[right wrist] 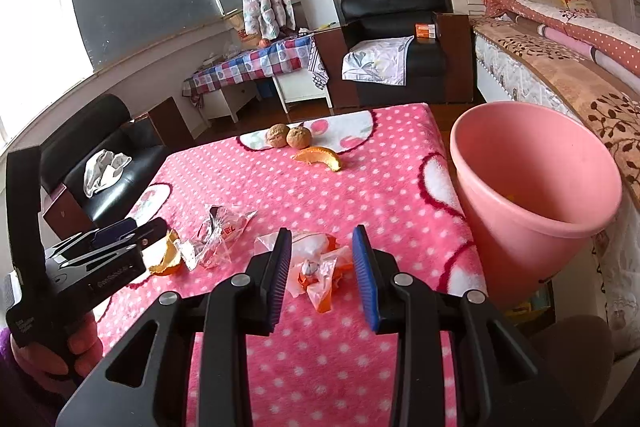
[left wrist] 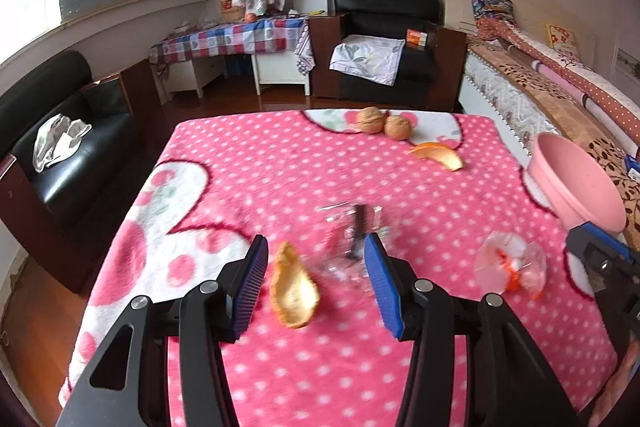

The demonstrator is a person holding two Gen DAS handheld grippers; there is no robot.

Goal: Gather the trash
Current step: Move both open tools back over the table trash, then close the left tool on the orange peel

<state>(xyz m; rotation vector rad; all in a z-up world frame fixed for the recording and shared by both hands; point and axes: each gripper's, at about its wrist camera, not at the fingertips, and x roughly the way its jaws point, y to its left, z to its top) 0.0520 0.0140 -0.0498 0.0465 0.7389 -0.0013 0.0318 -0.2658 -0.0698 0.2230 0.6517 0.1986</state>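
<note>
Standing over the pink dotted blanket (right wrist: 320,359), the person is aiming both tools at litter. The left gripper (left wrist: 316,283) is hanging with jaws apart and nothing clamped, bracketing an orange peel (left wrist: 294,291), presumably lining up a pick. The right gripper (right wrist: 320,259) is likewise unclenched, straddling a crumpled orange-and-white wrapper (right wrist: 320,267). A clear plastic wrapper (right wrist: 218,235) is lying between the two. The pink bin (right wrist: 532,195) is waiting at the table's right edge, within easy reach for drops.
</note>
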